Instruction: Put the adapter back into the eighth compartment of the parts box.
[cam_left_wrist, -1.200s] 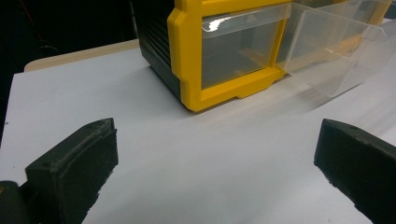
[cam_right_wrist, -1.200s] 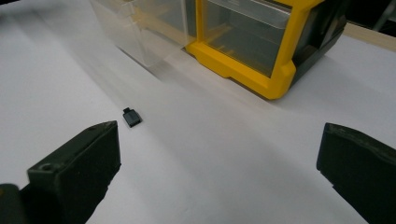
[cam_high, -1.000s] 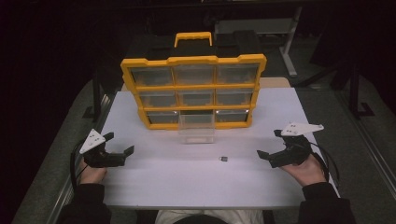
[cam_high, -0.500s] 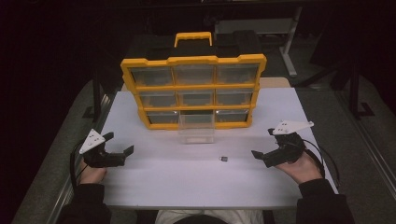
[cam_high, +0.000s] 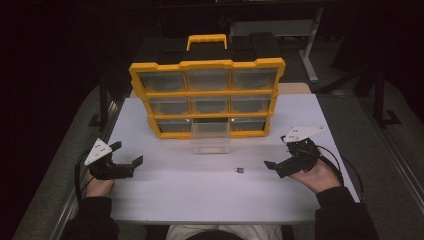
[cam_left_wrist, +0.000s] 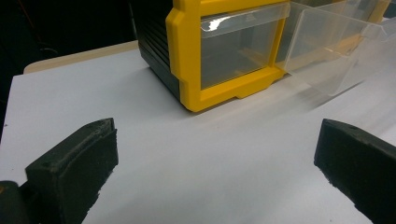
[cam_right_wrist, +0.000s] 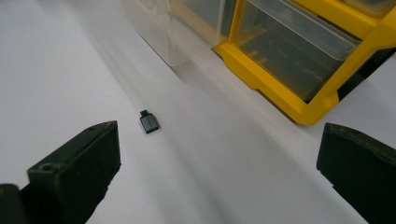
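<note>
We see a yellow organizer (cam_high: 207, 97) with clear drawers standing upright at the back of the white surface (cam_high: 200, 192). Its bottom middle clear drawer (cam_high: 210, 141) is pulled out toward us. A small black part (cam_high: 240, 170) lies on the surface just in front of that drawer, apart from it.

Right claw (cam_high: 276, 156) has shifted left across the tabletop (cam_high: 200, 195), closing toward the small black part (cam_high: 240, 170); that part now lies just ahead of its spread jaws, nearer the left jaw in the right gripper view. Hand (cam_high: 316, 175) came inward with it.
</note>
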